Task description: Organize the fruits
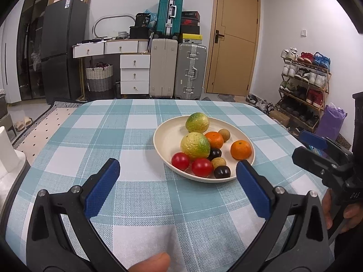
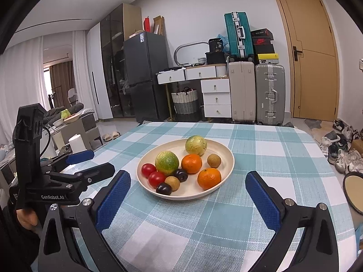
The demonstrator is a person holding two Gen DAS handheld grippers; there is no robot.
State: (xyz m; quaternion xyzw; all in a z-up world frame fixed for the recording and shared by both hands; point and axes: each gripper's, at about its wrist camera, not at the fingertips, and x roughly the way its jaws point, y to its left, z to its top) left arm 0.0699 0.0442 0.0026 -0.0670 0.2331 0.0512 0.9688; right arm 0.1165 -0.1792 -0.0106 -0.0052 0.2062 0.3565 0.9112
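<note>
A cream plate [image 1: 165,136] [image 2: 219,150] sits on the checked tablecloth and holds all the fruit. On it are two green-yellow fruits [image 1: 195,146] [image 2: 166,162], two oranges [image 1: 241,149] [image 2: 209,178], two red tomatoes [image 1: 202,167] [image 2: 156,178], two dark plums [image 1: 221,171] [image 2: 163,189] and two brown longans [image 1: 224,134] [image 2: 214,160]. My left gripper [image 1: 178,163] [image 2: 103,161] is open and empty, just short of the plate's near left rim. My right gripper [image 2: 187,175] [image 1: 304,147] hovers open and empty in front of the plate.
The table [image 1: 136,204] is rounded at its far corners. A white cylinder [image 1: 4,149] stands off its left side and a round tray [image 2: 354,190] lies off its right edge. Suitcases, drawers and a shoe rack [image 1: 304,90] stand beyond. A thumb [image 1: 154,263] shows at the bottom.
</note>
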